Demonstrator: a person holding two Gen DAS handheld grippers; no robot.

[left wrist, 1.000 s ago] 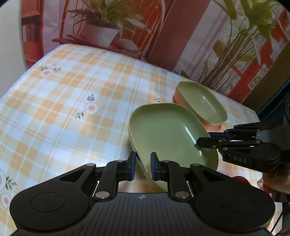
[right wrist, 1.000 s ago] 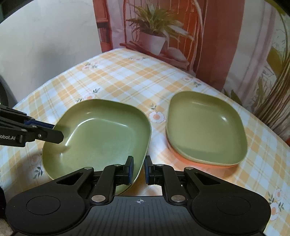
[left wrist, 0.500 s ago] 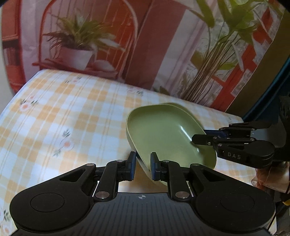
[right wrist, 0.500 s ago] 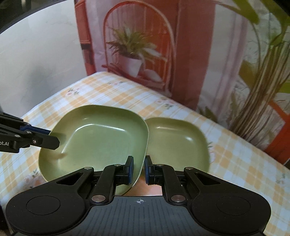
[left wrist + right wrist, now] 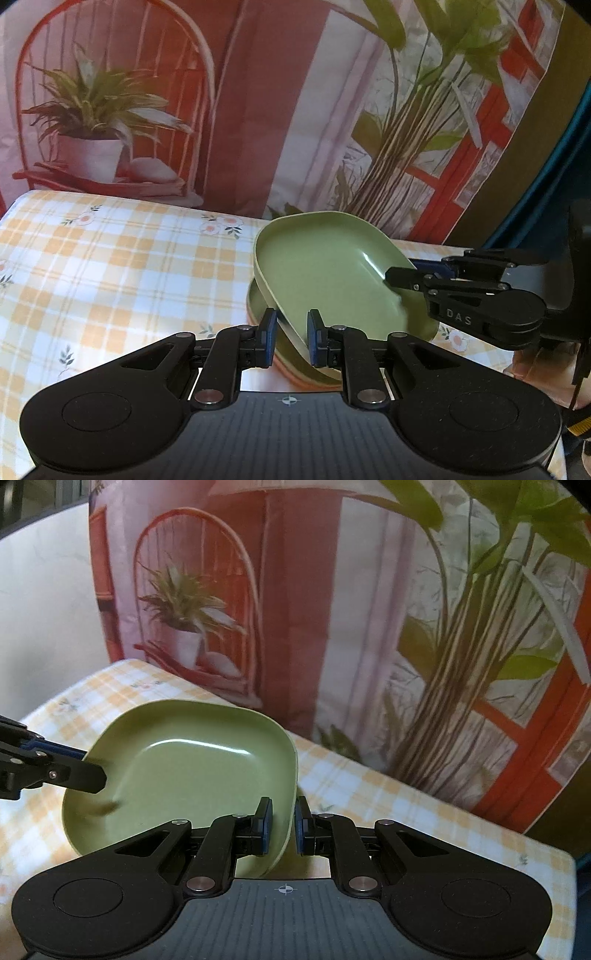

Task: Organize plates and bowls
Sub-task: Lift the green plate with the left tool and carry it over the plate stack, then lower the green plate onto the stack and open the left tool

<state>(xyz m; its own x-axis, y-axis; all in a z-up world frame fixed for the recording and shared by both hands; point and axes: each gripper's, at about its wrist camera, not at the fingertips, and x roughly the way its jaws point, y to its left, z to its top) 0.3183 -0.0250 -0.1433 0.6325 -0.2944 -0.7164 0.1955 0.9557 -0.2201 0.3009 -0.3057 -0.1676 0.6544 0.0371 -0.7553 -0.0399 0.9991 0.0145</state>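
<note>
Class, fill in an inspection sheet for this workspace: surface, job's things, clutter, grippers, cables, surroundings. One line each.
Surface: orange-and-white checked tablecloth with flower prints covers the table.
Job's things: green rounded-rectangular plate held tilted above a second green plate that lies on an orange plate.
Clutter: nothing seen.
Grippers: left gripper and right gripper each shut on a rim of the raised plate, at opposite sides.
Cables: nothing seen.
Surroundings: printed backdrop showing a potted plant on a red chair; bare white wall beside it.
</note>
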